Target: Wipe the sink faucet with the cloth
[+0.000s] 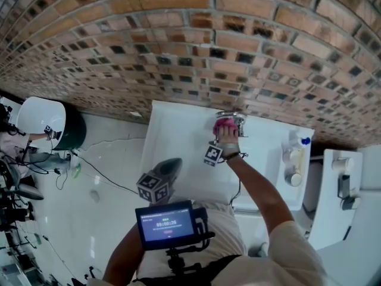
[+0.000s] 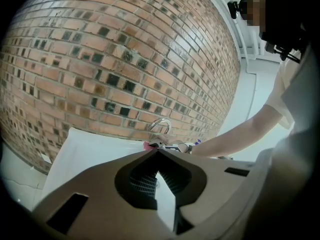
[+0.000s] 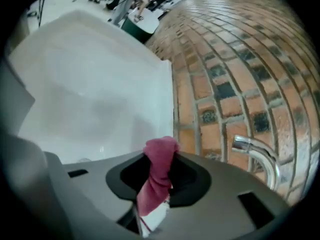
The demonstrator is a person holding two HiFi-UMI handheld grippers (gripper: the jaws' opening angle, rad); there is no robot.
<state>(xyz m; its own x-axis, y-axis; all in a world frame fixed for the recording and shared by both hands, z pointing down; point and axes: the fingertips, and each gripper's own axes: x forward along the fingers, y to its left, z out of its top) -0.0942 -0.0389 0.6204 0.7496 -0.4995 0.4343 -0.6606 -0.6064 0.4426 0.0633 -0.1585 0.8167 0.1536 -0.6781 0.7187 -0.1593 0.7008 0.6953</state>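
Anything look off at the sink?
Nothing stands out. The right tool is shut on the pink cloth close to the faucet; the sink shows no spill or damage.

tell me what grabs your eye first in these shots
The bright pink cloth pinched in the right gripper stands out most, held close to the chrome faucet at the back of the white sink. Behind it a mottled brick wall fills the upper part of every view. The left gripper, jaws together and empty, hangs back over the sink's near side.
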